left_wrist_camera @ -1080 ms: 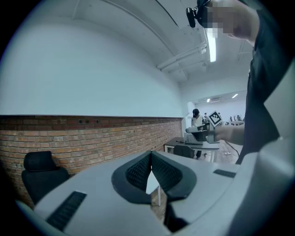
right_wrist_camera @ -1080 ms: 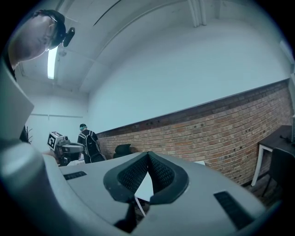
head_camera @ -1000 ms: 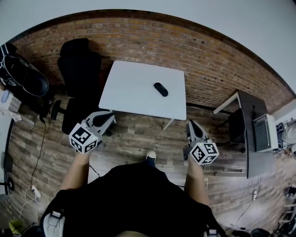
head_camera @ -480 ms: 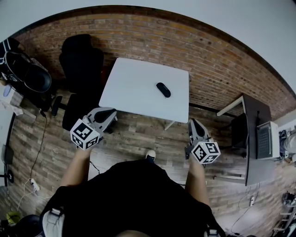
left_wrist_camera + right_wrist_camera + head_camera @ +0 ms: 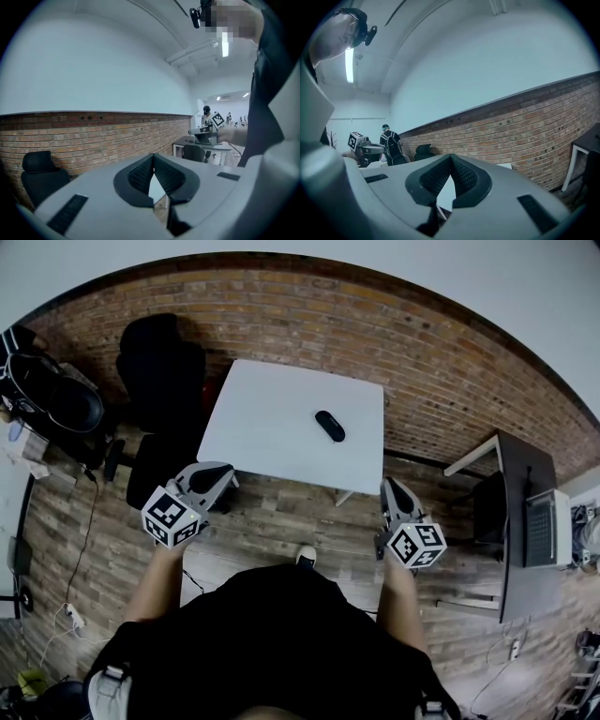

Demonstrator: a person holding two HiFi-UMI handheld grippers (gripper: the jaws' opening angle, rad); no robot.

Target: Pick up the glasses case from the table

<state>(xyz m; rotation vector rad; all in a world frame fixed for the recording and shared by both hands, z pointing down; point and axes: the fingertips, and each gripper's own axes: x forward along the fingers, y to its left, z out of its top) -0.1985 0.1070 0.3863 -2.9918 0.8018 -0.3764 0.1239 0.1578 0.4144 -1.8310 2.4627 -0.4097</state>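
Picking a glasses case off a white desk (image 5: 267,423): the black glasses case (image 5: 329,425) lies right of the desk's middle, well in from every edge, with bare top all around it. Short of the desk's near edge, over the plank floor (image 5: 291,526), the left gripper (image 5: 223,476) hangs by the near left corner and the right gripper (image 5: 389,486) just beside the near right corner, each with its jaws pressed together on nothing and both well apart from the case. A black office chair (image 5: 161,371) stands along the desk's left edge, a brick wall (image 5: 422,343) runs behind its far edge, and a second, dark desk (image 5: 511,521) stands well off to its right, with open floor between.
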